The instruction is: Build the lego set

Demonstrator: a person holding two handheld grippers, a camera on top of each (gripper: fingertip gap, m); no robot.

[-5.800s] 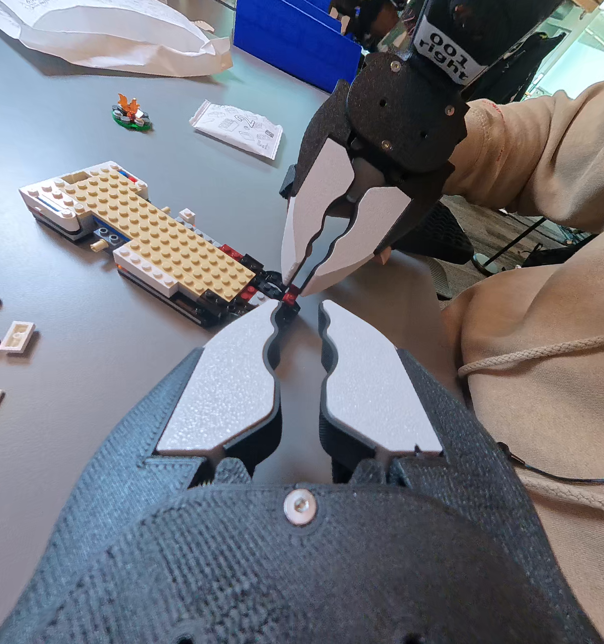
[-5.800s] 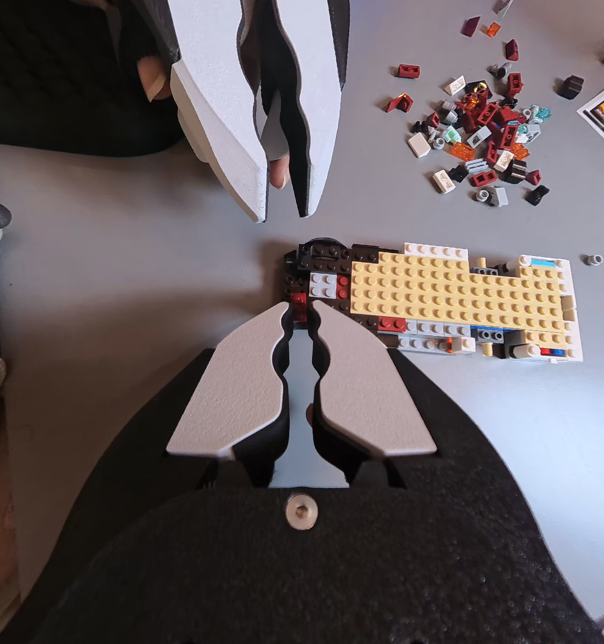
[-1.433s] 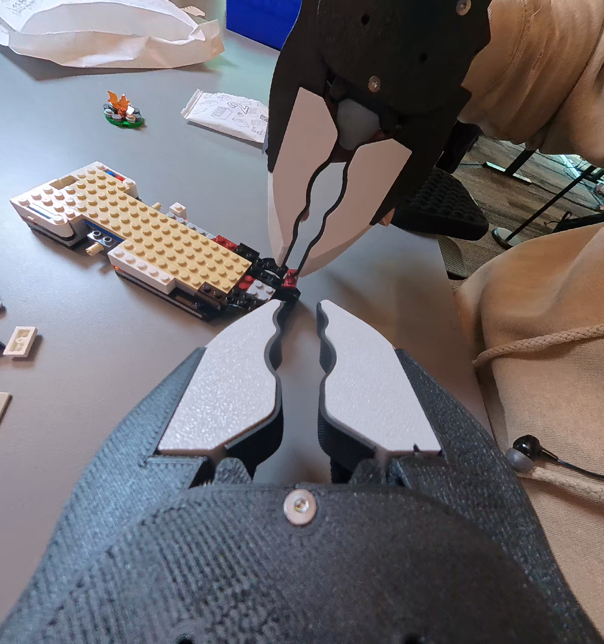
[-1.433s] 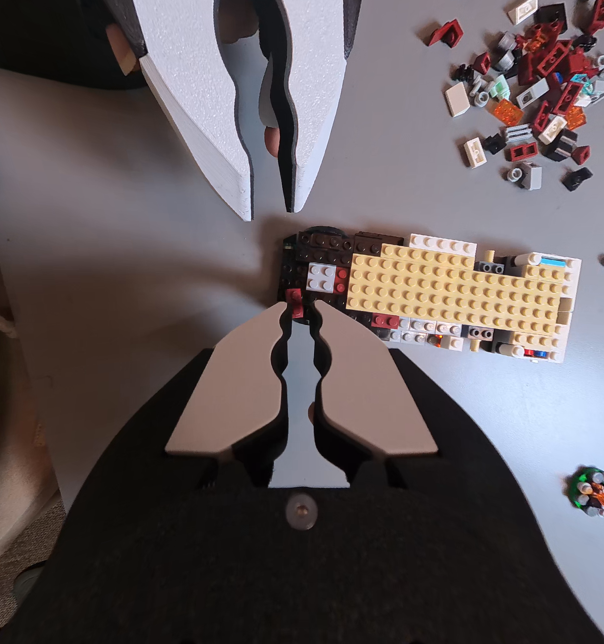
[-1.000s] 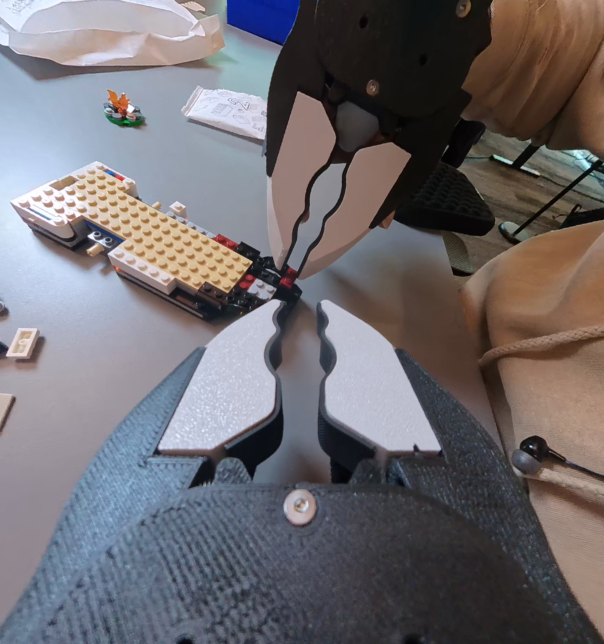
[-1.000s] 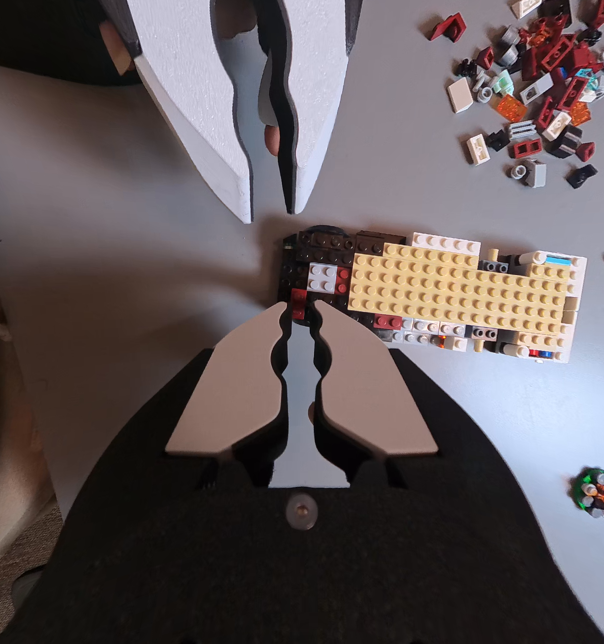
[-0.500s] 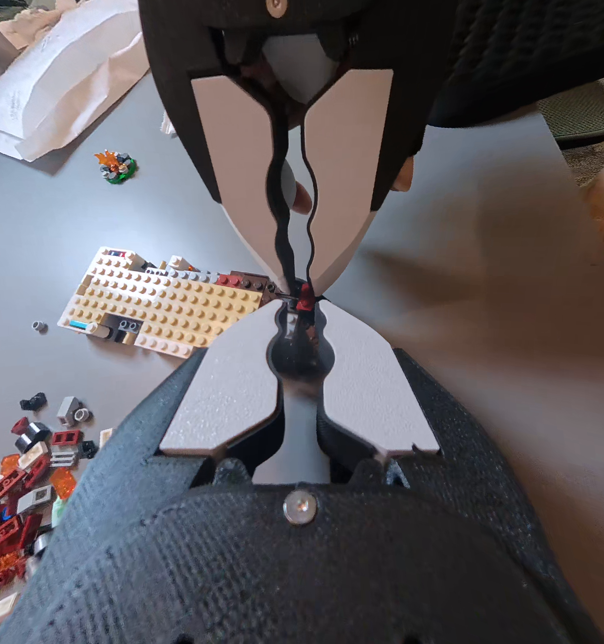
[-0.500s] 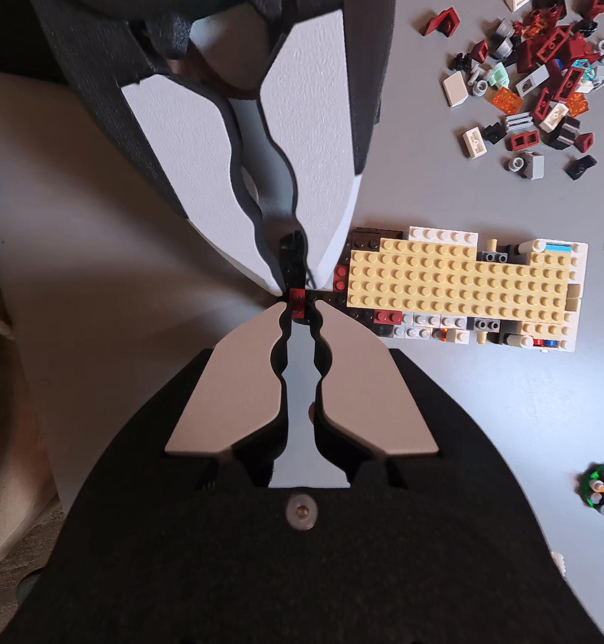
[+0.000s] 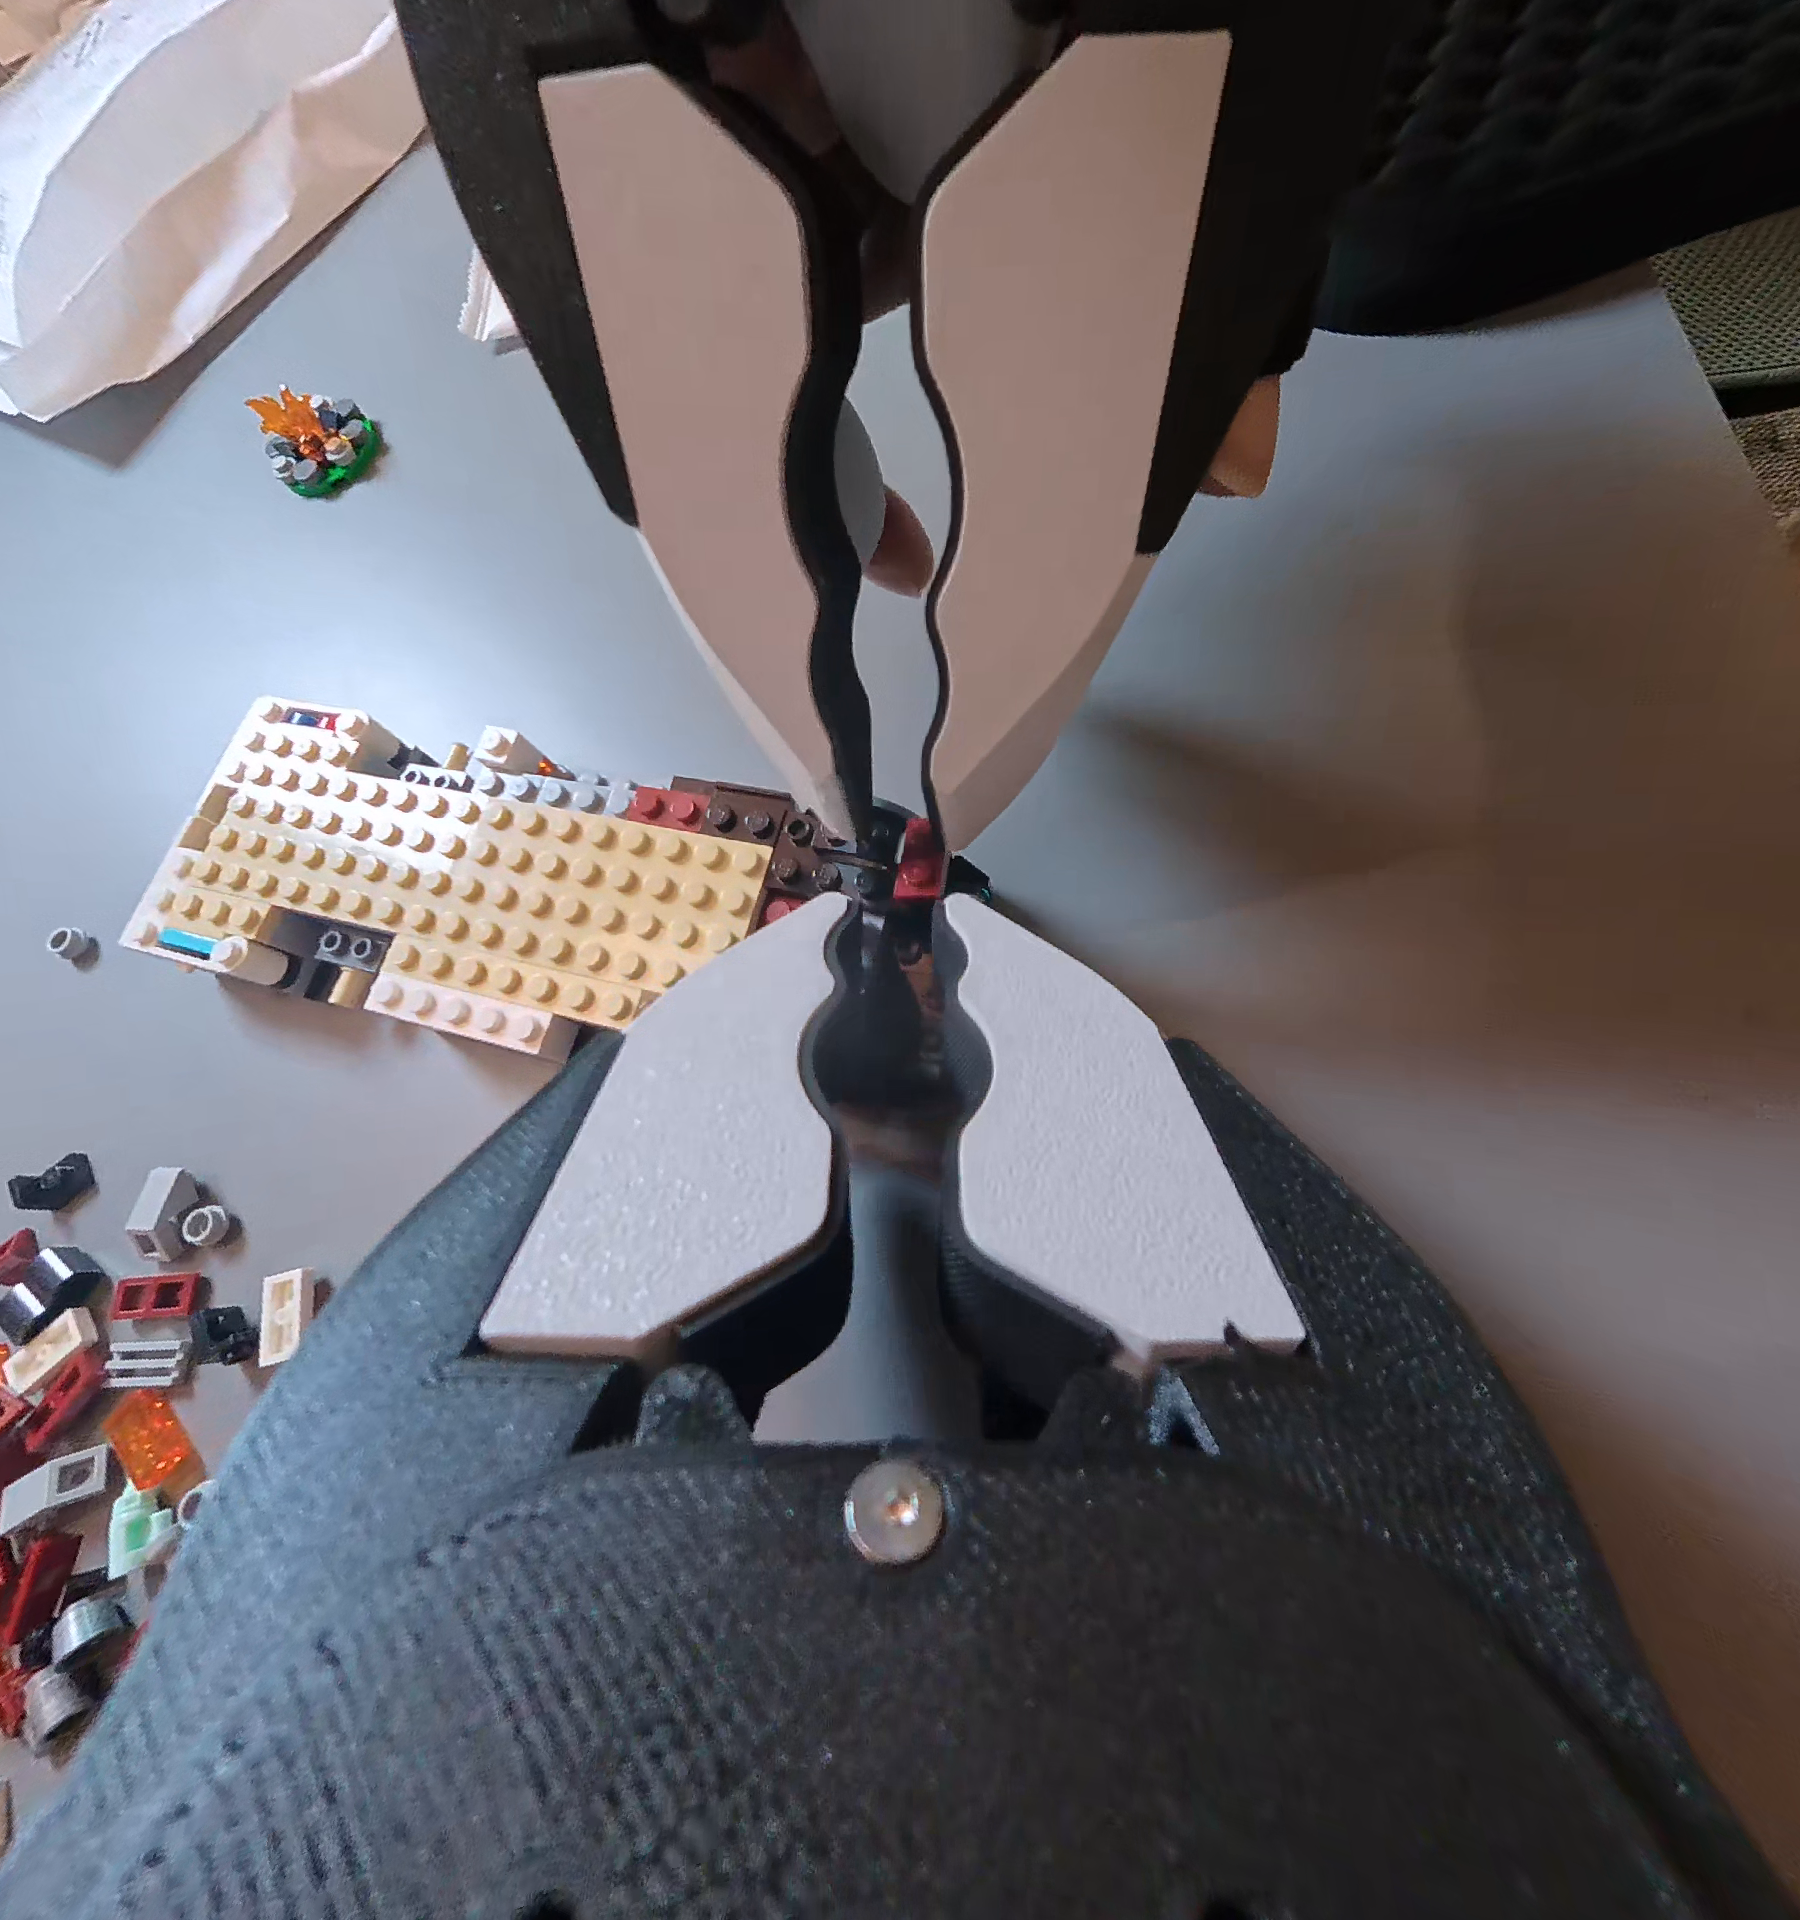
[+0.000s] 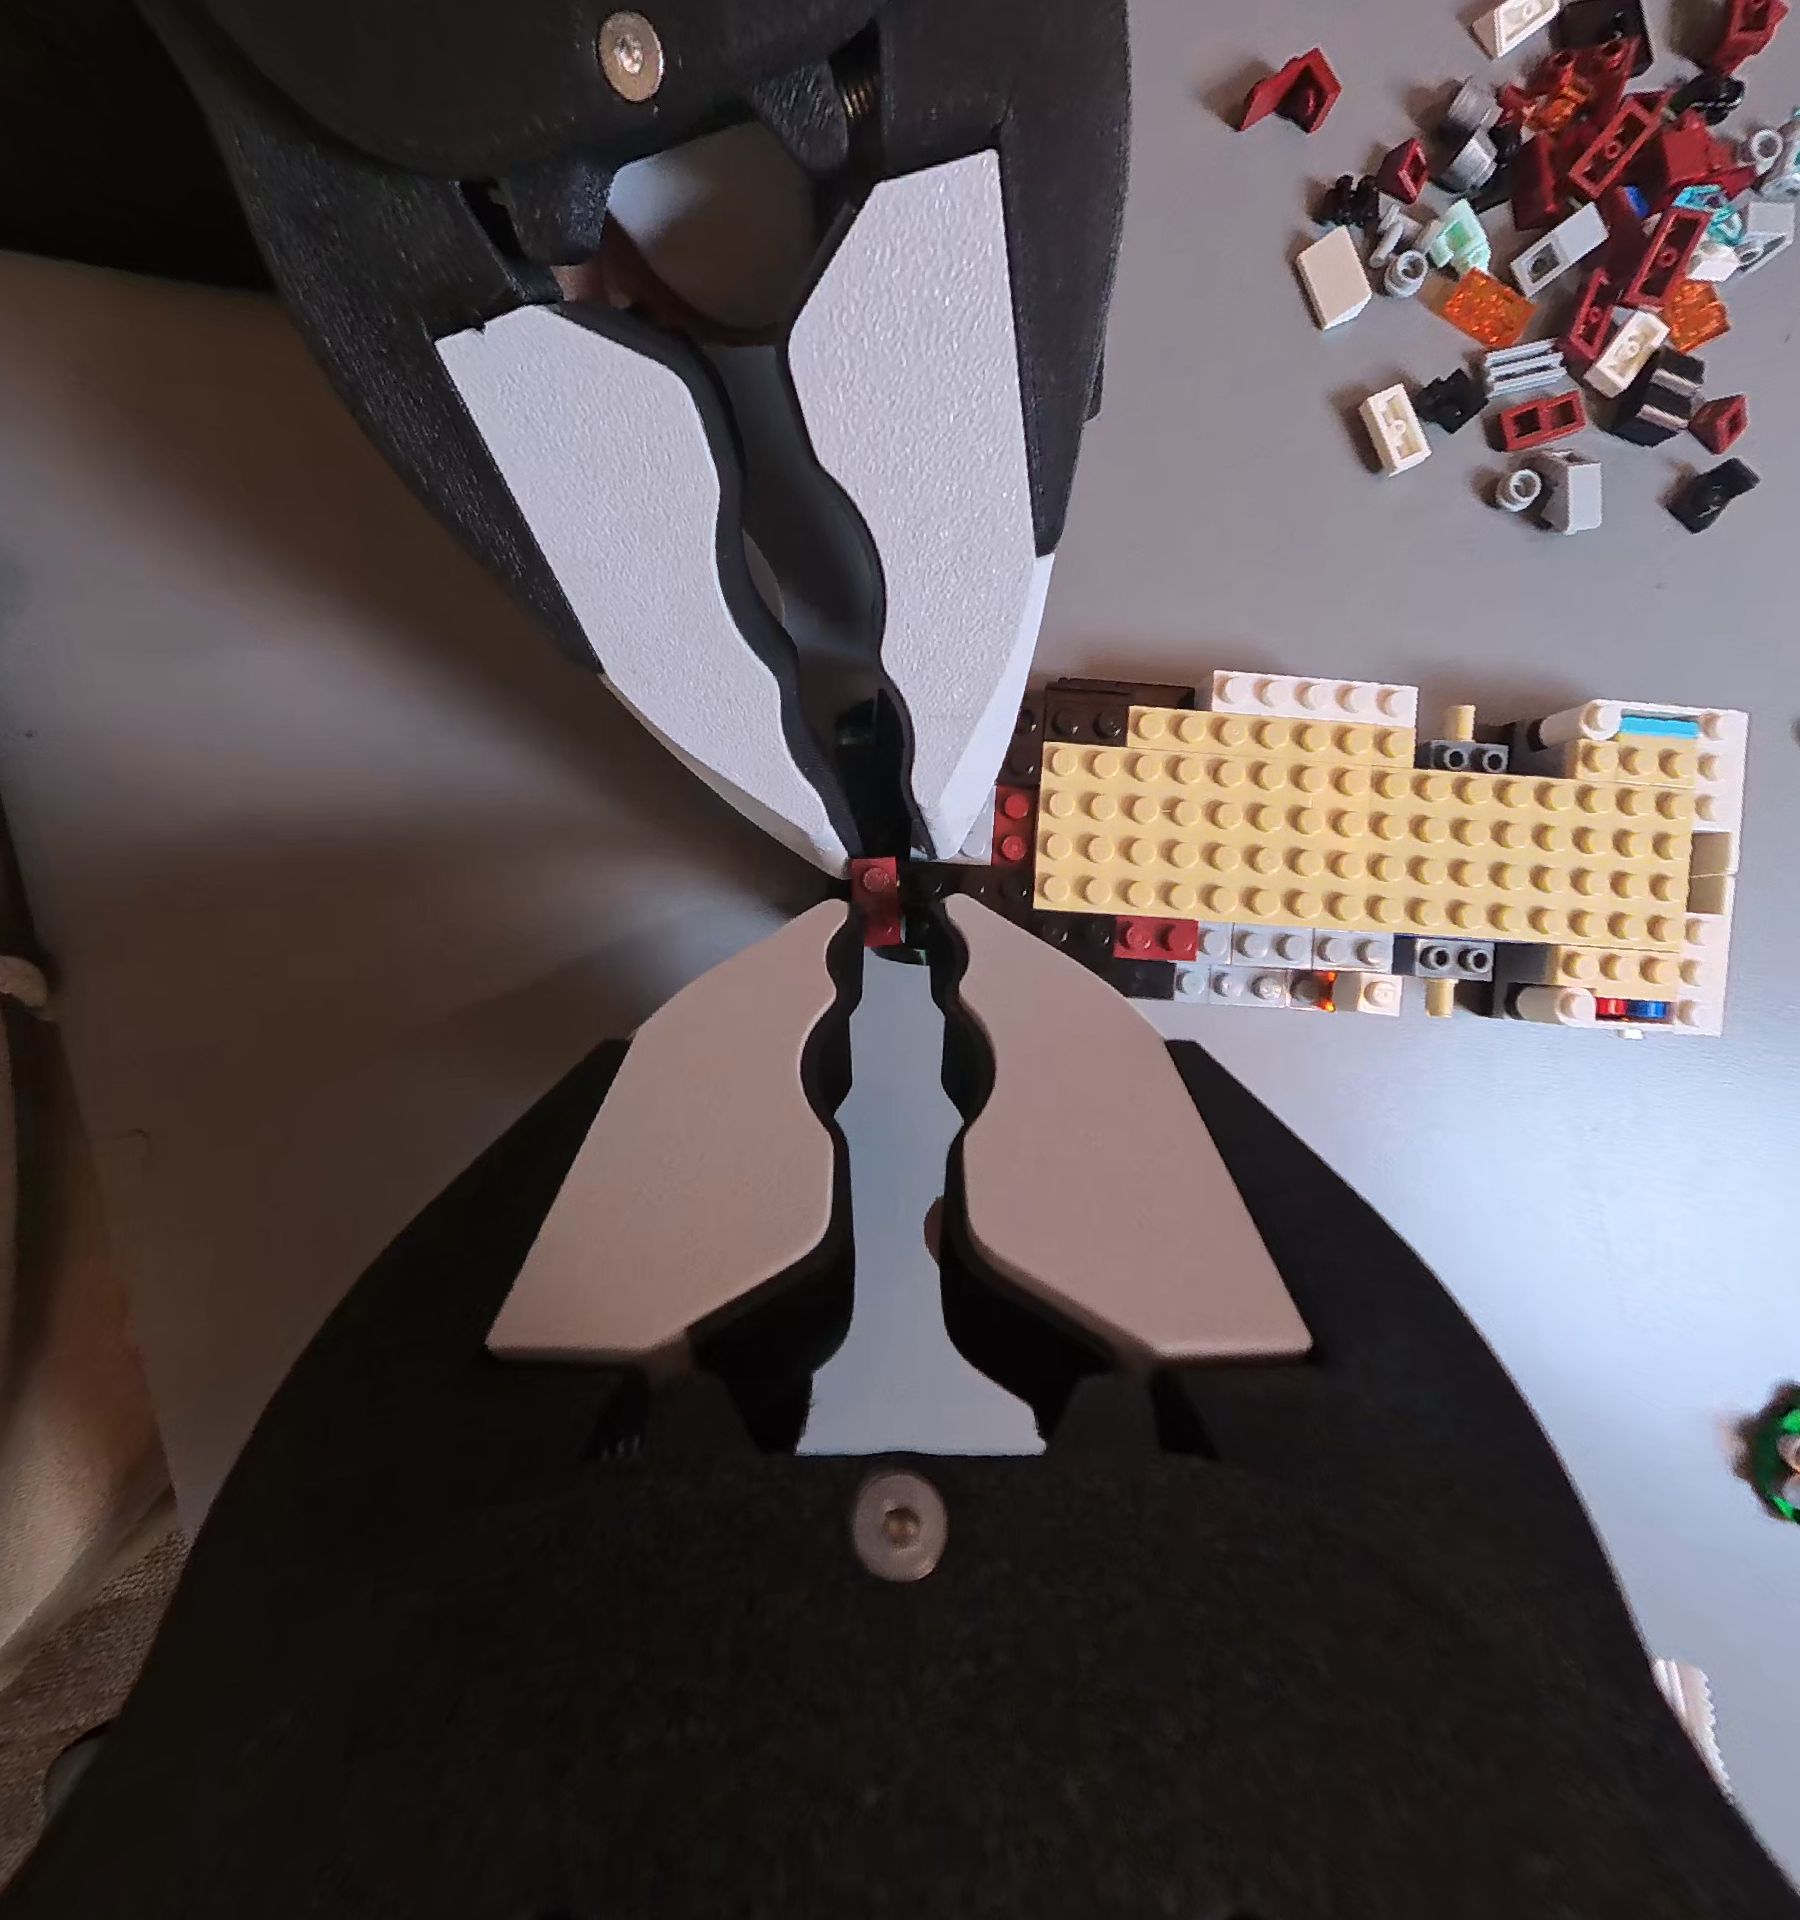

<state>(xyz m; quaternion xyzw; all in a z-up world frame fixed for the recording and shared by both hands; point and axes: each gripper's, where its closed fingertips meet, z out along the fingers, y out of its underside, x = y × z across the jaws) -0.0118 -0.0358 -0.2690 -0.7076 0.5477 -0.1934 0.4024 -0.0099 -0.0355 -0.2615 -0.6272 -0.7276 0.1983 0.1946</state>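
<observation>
Close in, the left gripper [image 9: 891,914] has its jaws drawn nearly together on the black end of the brick model [image 10: 1363,821], and the dark parts fill the narrow slot between its fingers. Tip to tip with it, the right gripper [image 10: 896,920] is almost as narrow. A dark red brick [image 10: 878,899] sits against one finger, but I can't tell whether the other pad presses on it.

That brick is perched on the model's dark end, the end nearest the table [image 10: 1395,1247] edge by the person's sleeve. It looks tiny, light, rigid and smooth-sided, likely to pop out of a skewed pinch, so the hold should be square across its two long flanks. The model looks stiff but built in layers, so it's better held low across the dark end than by the tan plates.

Further out, loose bricks [image 10: 1602,260] are heaped toward the far corner.
</observation>
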